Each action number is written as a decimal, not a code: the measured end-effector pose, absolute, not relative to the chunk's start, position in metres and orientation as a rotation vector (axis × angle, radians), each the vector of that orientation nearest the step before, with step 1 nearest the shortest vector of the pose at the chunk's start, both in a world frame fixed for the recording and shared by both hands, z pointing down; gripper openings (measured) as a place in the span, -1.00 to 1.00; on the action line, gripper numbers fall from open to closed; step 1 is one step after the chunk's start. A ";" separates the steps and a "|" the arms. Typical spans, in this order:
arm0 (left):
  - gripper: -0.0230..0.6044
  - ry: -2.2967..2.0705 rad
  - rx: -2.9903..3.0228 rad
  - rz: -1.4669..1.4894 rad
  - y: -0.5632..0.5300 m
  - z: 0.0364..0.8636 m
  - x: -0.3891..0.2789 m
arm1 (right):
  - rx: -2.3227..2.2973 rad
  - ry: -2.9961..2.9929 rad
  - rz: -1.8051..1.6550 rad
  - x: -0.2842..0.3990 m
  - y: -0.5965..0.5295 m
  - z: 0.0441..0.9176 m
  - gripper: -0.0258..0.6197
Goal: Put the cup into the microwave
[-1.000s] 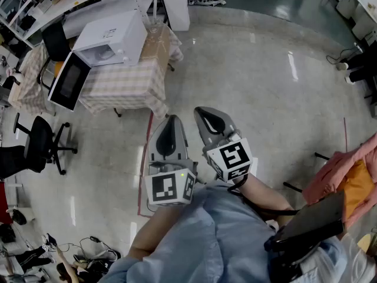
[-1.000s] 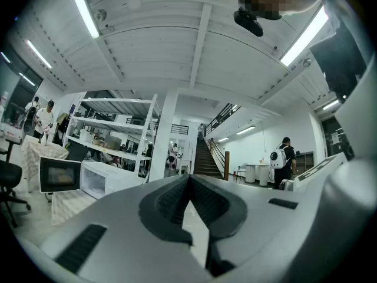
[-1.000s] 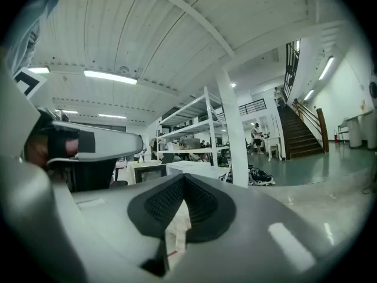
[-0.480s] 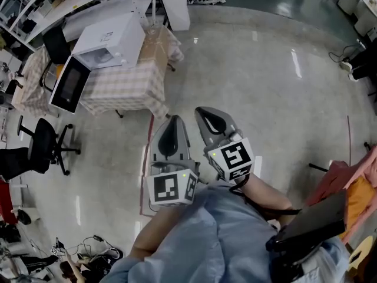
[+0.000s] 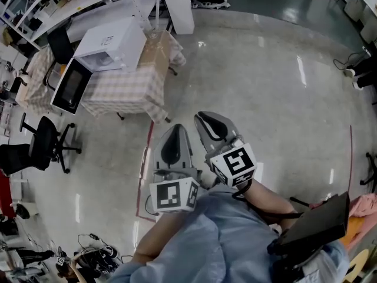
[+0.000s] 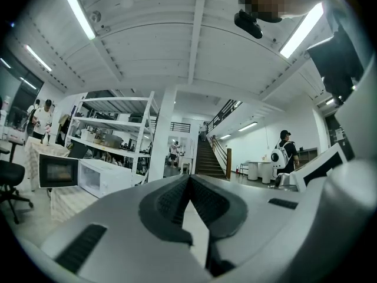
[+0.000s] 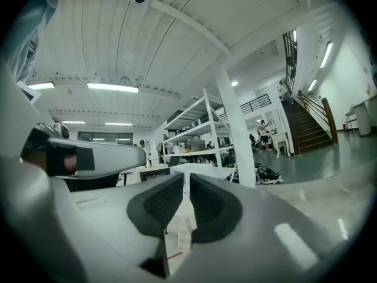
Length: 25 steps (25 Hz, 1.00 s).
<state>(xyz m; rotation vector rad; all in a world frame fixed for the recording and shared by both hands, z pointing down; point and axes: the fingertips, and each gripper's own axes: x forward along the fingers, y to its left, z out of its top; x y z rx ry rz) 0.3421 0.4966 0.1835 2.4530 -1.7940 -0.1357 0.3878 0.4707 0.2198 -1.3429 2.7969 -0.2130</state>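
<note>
Microwave [image 5: 112,40] on table [image 5: 126,87]; chair [image 5: 36,146] at table's near-left; pillar [image 5: 179,7] behind.

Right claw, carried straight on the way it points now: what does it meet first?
Nothing close: open floor lies ahead of the right claw. Farther on, it would probably meet the cloth-covered table bearing the microwave, though depth is unclear.

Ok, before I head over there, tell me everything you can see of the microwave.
The microwave is a white box with a plain flat top, standing upright on a checked tablecloth, toward its left side in the head view. Its door, white-framed with a dark window, is swung wide open out to the left. The cavity looks pale, and whether anything is inside is too small to tell. It stands well across the floor from the person.
</note>
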 end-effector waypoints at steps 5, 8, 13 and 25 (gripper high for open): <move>-0.90 -1.810 2.422 -0.132 0.480 0.190 0.340 | -1.342 2.823 -0.220 0.389 0.458 0.228 -0.89; -0.90 -1.795 2.415 -0.127 0.469 0.199 0.340 | -1.359 2.824 -0.238 0.390 0.447 0.237 -0.89; -0.90 -1.771 2.411 -0.132 0.435 0.207 0.333 | -1.389 2.827 -0.261 0.386 0.416 0.248 -0.89; -0.90 -1.765 2.382 -0.180 0.321 0.205 0.271 | -1.407 2.863 -0.291 0.326 0.304 0.255 -0.89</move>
